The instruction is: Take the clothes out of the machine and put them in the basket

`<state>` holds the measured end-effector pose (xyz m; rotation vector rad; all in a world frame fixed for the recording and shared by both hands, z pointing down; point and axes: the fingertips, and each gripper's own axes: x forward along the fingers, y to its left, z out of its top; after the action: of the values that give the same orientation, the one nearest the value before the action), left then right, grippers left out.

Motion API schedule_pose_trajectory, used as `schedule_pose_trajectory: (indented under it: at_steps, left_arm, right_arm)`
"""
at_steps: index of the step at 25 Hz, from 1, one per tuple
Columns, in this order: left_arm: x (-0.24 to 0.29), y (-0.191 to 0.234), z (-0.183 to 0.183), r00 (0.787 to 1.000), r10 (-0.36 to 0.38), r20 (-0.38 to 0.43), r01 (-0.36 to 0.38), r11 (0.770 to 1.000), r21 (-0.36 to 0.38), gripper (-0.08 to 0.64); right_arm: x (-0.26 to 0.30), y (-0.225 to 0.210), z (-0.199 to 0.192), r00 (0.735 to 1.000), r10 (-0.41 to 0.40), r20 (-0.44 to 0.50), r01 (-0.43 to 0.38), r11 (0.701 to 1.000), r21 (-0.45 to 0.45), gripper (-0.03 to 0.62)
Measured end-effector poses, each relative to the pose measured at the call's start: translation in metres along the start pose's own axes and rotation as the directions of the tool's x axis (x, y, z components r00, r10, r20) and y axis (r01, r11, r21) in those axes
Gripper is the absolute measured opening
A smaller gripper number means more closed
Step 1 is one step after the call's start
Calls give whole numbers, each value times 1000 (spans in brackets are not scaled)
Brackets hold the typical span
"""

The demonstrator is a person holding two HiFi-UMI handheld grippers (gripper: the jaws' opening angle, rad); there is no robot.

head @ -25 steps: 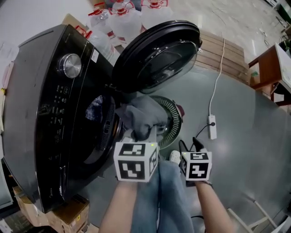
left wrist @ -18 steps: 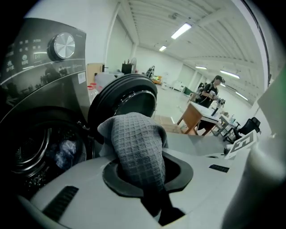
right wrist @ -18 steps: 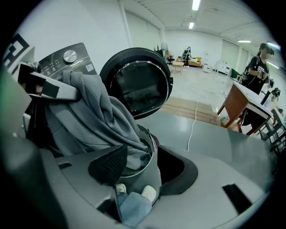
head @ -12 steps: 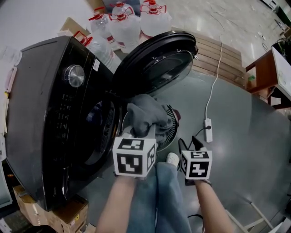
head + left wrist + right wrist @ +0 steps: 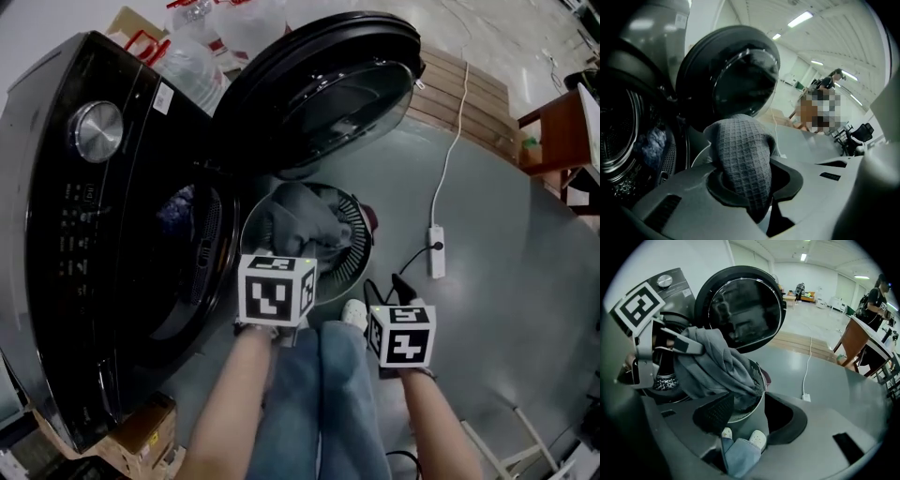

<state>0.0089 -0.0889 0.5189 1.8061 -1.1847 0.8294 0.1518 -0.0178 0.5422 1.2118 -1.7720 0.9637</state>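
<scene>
Two grippers work over the basket (image 5: 361,258), which stands beside the open machine (image 5: 94,234). The left gripper (image 5: 752,187) is clamped narrow on a grey waffle-knit garment (image 5: 302,217), whose lower folds reach inside the rim. The right gripper (image 5: 751,418) stands half open and empty. Risk: if released here, a trailing fold may drape over the rim or snag on the door. Blue clothes (image 5: 173,208) lie in the drum.

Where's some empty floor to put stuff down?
Bare grey floor lies between the basket and the power strip, and more from the strip to the wooden table. It is crowded by the washing machine, where the left gripper holds a grey cloth over the basket.
</scene>
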Motion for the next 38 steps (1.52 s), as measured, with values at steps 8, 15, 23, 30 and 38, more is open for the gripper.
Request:
schedule_pose_trajectory:
  at_steps: [8, 15, 23, 30, 38]
  left_arm:
    - [57, 33, -64, 997, 30, -74, -33, 999, -34, 391]
    - [60, 55, -67, 996, 63, -65, -64, 998, -6, 472]
    - [59, 104, -84, 987, 154, -51, -151, 987, 58, 472]
    - [23, 186, -90, 937, 348, 15, -348, 938, -7, 472]
    - [-18, 277, -72, 784, 608, 127, -605, 794, -63, 471]
  right_arm:
    - [35, -4, -14, 1000, -4, -28, 4, 1000, -8, 207]
    - [49, 5, -19, 999, 8, -44, -9, 1000, -30, 206]
    - [82, 26, -23, 998, 34, -56, -38, 996, -83, 206]
    - [106, 52, -23, 996, 62, -71, -73, 983, -171, 206]
    - [128, 82, -5, 995, 95, -41, -102, 961, -258, 199]
